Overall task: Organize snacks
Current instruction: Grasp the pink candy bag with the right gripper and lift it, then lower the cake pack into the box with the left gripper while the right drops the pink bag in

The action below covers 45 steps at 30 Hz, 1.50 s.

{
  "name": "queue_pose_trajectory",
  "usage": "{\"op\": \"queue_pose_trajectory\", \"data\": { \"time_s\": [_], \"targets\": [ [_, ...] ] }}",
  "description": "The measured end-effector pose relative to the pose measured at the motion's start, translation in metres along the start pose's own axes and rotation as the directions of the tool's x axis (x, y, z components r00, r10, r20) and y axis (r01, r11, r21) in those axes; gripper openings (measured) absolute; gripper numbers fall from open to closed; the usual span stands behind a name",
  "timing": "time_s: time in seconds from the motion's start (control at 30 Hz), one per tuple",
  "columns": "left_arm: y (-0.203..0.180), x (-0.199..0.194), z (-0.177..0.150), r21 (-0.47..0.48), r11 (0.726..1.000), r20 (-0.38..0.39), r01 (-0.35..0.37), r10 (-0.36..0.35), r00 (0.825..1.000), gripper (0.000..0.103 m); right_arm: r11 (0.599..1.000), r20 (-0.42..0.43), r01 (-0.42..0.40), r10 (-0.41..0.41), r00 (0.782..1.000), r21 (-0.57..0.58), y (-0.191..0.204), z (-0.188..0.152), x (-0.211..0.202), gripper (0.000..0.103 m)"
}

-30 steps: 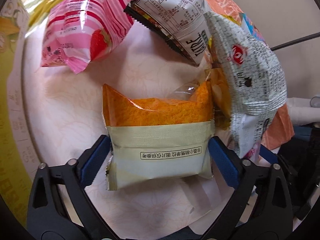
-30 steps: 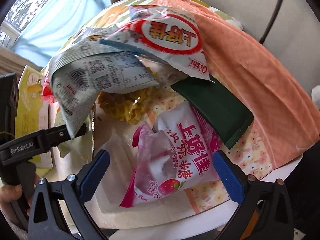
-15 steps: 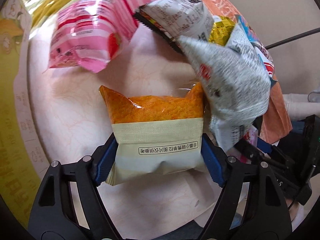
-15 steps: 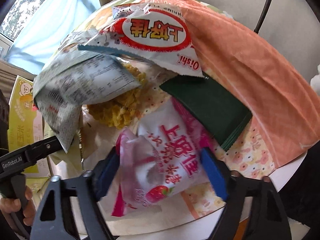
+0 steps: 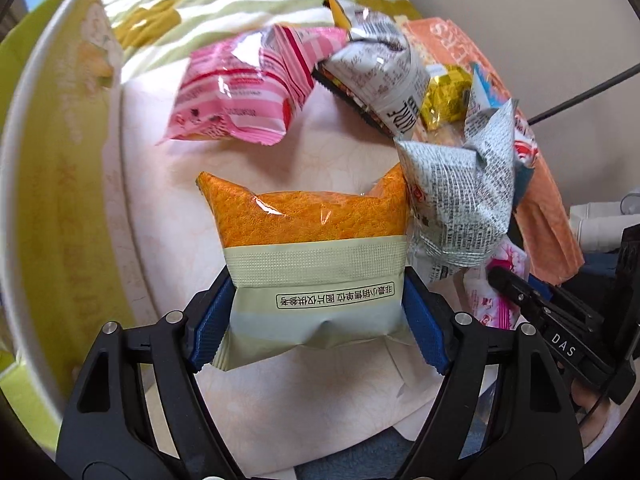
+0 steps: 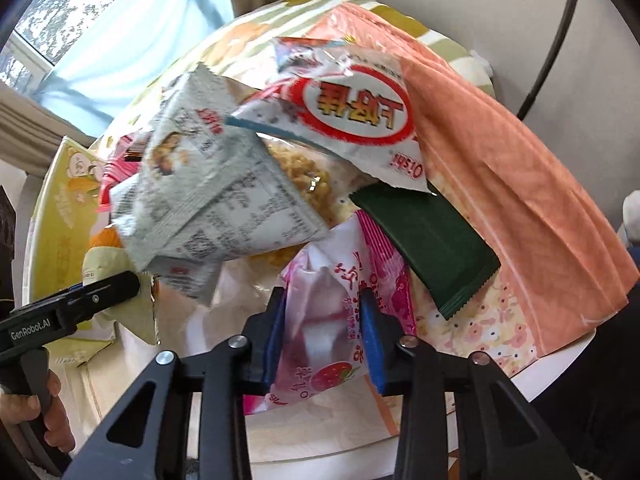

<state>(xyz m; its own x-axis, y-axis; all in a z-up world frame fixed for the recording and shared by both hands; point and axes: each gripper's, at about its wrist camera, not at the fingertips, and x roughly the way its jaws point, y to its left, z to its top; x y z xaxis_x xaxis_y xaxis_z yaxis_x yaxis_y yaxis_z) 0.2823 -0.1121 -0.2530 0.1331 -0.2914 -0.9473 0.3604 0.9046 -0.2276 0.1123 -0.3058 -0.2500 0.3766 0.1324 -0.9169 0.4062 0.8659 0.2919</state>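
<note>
Your left claw (image 5: 316, 316) is clamped on the orange snack packet (image 5: 312, 264), its blue pads pressing both sides of the pale lower half, with the orange top pointing away from you. It looks lifted just clear of the round white bench (image 5: 328, 392), though the fisheye makes that hard to be sure of. Your right claw (image 6: 322, 336) is closing on the pink strawberry packet (image 6: 340, 320), which sits between the pads at the near edge of the pile and already bunches under them.

You are at the pick-up step, one snack in each hand. The rest of the heap is unsorted: a grey printed bag (image 6: 216, 200), a red-and-white bag (image 6: 344, 116) and a dark green packet (image 6: 428, 244) lie right behind the pink one (the green one's corner nearly touches it).

Next, draw the pink packet up and towards you so its neighbours do not drag along. The yellow box (image 5: 60, 200) to the left of the orange packet seems the likely place for it.
</note>
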Motion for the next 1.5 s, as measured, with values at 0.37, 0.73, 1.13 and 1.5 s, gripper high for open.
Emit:
{"op": "queue_pose_trajectory", "data": {
  "time_s": [0.37, 0.73, 1.13, 1.5],
  "targets": [
    [-0.004, -0.054, -0.026, -0.079, 0.997, 0.143, -0.012, 0.023, 0.989, 0.076, 0.993, 0.068, -0.072, 0.078, 0.995, -0.089, 0.014, -0.008, -0.04, 0.024],
    [-0.008, -0.127, -0.038, -0.131, 0.991, 0.33, -0.001, 0.045, 0.943, 0.076, 0.95, 0.189, -0.147, 0.203, 0.961, -0.275, 0.053, 0.002, -0.094, 0.024],
    [0.078, -0.208, -0.022, -0.219, 0.975, 0.454, -0.028, 0.127, 0.882, 0.076, 0.82, 0.187, -0.255, 0.396, 0.899, -0.512, 0.164, 0.039, -0.121, 0.024],
    [0.212, -0.226, 0.002, -0.303, 0.952, 0.404, -0.03, 0.157, 0.901, 0.076, 0.741, 0.091, -0.336, 0.469, 0.878, -0.581, 0.297, 0.053, -0.081, 0.024]
  ]
}}
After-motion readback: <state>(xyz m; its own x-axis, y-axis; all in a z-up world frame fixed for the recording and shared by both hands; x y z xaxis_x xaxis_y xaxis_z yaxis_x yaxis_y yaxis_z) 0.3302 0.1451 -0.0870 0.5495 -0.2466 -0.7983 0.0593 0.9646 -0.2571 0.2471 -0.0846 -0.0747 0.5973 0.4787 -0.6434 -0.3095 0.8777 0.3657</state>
